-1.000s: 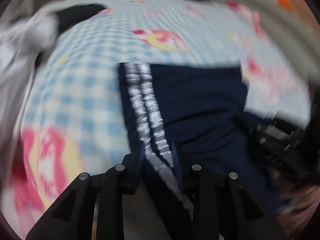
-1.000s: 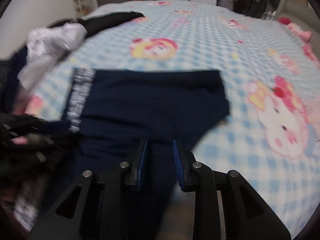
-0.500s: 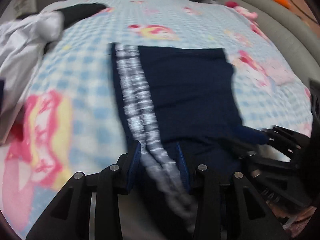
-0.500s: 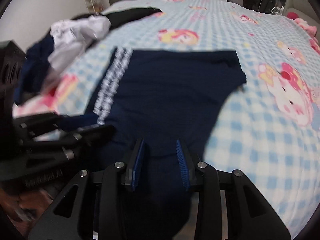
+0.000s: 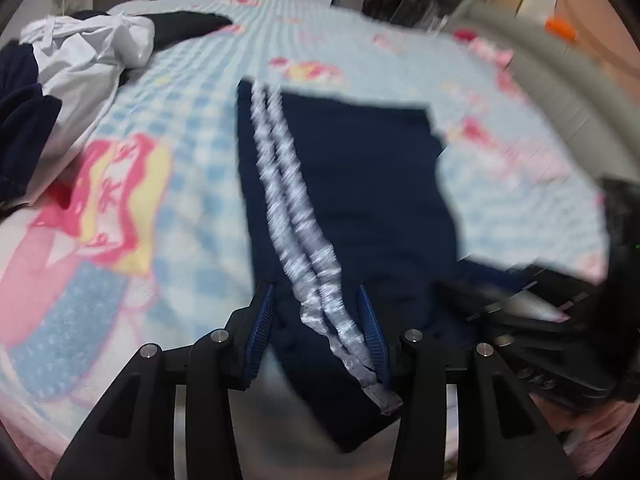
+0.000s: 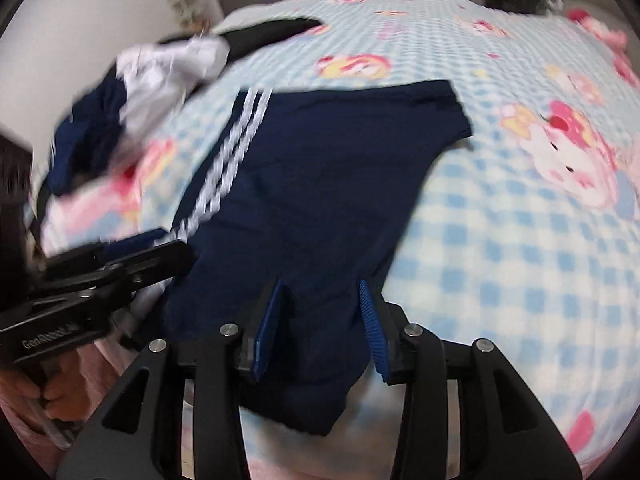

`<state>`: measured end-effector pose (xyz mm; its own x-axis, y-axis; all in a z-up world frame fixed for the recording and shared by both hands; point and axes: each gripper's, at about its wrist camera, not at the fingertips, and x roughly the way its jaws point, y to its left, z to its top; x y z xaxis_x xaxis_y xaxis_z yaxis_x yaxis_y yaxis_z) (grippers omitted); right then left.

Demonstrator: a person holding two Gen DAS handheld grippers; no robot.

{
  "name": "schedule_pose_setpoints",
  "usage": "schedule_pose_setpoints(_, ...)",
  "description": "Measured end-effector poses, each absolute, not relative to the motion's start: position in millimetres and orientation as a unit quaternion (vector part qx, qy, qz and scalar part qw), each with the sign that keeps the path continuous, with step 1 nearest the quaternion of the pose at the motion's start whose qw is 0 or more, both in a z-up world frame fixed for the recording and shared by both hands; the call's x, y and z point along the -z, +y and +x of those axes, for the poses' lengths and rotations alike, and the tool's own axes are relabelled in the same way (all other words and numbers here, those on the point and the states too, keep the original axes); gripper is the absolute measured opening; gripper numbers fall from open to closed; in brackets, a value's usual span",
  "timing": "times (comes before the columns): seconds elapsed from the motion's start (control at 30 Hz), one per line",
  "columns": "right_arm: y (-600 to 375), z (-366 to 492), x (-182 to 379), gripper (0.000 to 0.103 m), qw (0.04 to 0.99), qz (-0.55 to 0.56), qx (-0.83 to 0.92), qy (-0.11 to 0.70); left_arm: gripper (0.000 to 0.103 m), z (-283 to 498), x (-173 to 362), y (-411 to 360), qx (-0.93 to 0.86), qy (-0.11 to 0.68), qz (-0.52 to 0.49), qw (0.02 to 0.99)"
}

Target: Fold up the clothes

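Left hand-held gripper (image 5: 316, 320) low over the bed (image 5: 192, 152), jaws parted around the striped edge of navy shorts (image 5: 352, 184), right hand-held gripper (image 6: 320, 312) alongside, jaws parted around the shorts' near hem, shorts spread flat on the bed, clothes pile (image 5: 72, 68) far left

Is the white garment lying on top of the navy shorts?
No, the white garment lies apart in a pile beside the navy shorts.

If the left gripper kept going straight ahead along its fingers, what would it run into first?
The navy pants. The left gripper is open with the white-striped edge between its fingers, so it would push further onto that cloth spread over the checked bedsheet. Nothing else seems to lie ahead, though depth is unclear.
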<state>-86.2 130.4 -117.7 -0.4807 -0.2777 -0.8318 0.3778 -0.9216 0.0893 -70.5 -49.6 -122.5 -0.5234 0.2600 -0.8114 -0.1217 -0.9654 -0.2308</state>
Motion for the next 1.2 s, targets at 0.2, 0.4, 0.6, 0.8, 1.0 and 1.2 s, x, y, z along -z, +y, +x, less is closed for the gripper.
schedule_pose_setpoints(0.2, 151.6, -79.3, 119.8, 0.045, 0.175, 0.470, 0.864, 0.055, 0.047, -54.9, 102.4, -76.3, -0.872, -0.155, -0.448, 0.119)
schedule_pose_setpoints(0.4, 155.3, -71.4, 119.4, 0.054, 0.204, 0.477, 0.855, 0.021, 0.049, -46.8, 120.9, -50.8, -0.868, -0.095, -0.478, 0.100)
schedule_pose_setpoints(0.6, 181.0, -59.0, 105.5, 0.052, 0.195, 0.461, 0.866, 0.001, 0.048, -36.3, 110.0, -79.5, -0.855, -0.193, -0.464, 0.124)
schedule_pose_setpoints(0.8, 200.8, -42.2, 95.5, 0.053, 0.204, 0.445, 0.872, -0.023, 0.043, -31.9, 129.0, -86.5, -0.821, -0.285, -0.465, 0.166)
schedule_pose_setpoints(1.0, 176.8, -40.9, 109.7, 0.042, 0.113, 0.466, 0.867, 0.133, 0.039, -37.8, 122.0, -93.6, -0.815, -0.279, -0.488, 0.138)
schedule_pose_setpoints(1.2, 175.0, -41.5, 86.7, 0.054, 0.218, 0.461, 0.858, 0.052, 0.039, -44.0, 125.6, -95.4, -0.804, -0.323, -0.467, 0.179)
